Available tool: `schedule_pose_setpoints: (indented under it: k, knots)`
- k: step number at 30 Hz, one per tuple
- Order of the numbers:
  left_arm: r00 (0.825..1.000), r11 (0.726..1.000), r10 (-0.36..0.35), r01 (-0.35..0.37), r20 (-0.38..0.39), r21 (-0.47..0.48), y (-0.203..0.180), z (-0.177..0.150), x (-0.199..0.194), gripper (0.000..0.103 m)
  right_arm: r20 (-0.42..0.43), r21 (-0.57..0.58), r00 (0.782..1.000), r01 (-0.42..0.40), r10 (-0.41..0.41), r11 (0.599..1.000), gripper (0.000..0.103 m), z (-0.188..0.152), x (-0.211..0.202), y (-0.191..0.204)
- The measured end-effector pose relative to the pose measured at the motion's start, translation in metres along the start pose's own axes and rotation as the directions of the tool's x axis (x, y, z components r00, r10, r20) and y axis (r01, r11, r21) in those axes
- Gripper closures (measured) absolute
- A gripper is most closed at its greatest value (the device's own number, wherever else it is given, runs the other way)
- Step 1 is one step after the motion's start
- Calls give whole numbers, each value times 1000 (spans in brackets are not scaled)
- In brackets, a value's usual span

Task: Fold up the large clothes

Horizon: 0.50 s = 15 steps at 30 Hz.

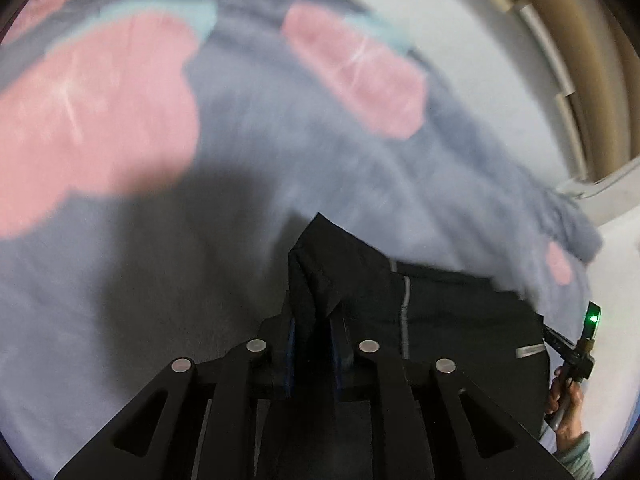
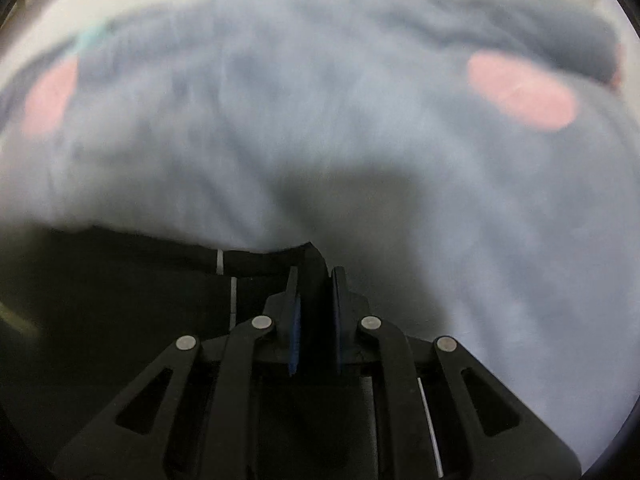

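Note:
A black garment [image 1: 460, 320] with thin grey stripes hangs stretched between my two grippers, above a grey-blue blanket. My left gripper [image 1: 314, 320] is shut on a bunched corner of the black garment, which rises in a peak above the fingers. My right gripper [image 2: 316, 276] is shut on the other edge of the black garment [image 2: 120, 280], which runs off to the left. In the left wrist view the right gripper [image 1: 576, 352] shows at the far right, held by a hand. Both views are blurred by motion.
A grey-blue blanket [image 1: 280, 152] with large pink patches [image 1: 96, 120] covers a white bed surface [image 1: 452, 20]; it fills the right wrist view [image 2: 360, 140] too. A white and beige rail or frame [image 1: 560, 60] curves along the far right.

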<state>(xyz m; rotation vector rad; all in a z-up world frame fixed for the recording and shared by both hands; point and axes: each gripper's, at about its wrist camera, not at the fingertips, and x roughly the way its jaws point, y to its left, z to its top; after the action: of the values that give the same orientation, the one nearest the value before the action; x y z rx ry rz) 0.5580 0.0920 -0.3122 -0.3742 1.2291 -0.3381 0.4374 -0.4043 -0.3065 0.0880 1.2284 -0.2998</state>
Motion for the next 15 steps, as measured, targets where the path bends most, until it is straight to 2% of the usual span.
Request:
schedule_pose_setpoints:
  k: [1, 3, 5, 7, 8, 10, 11, 13, 15]
  knots:
    - [1000, 1000, 12, -12, -6, -9, 5, -1, 10, 77, -27, -8, 1000, 5, -5, 1000, 90, -2, 10, 4]
    - [1000, 999, 6, -6, -19, -34, 12, 0, 19, 72, -54, -9, 998, 18, -18, 1000, 89, -1, 19, 6]
    - [999, 998, -29, 27, -33, -62, 19, 2, 21, 69, -72, 4, 997, 16, -16, 1000, 86, 3, 23, 3]
    - [998, 993, -57, 52, -40, -101, 27, 3, 13, 55, -72, 28, 997, -11, 13, 1000, 82, 5, 20, -3]
    - [997, 989, -75, 70, -33, -129, 32, 4, 7, 52, -60, 42, 998, -25, 27, 999, 79, 4, 15, -7]
    - [991, 973, -135, 131, -5, -188, 45, 3, -17, 50, -38, 79, 998, -46, 49, 996, 75, 2, -3, -17]
    - [990, 970, -140, 139, 7, -200, 49, 3, -26, 50, -23, 97, 998, -64, 66, 993, 75, -1, -16, -20]
    - [993, 973, -100, 110, 58, -201, 57, 3, -59, 51, 17, 108, 996, -94, 92, 990, 72, -9, -51, -20]
    - [990, 973, -96, 116, 104, -199, 63, 2, -89, 51, 75, 79, 992, -107, 101, 991, 60, -21, -87, -11]
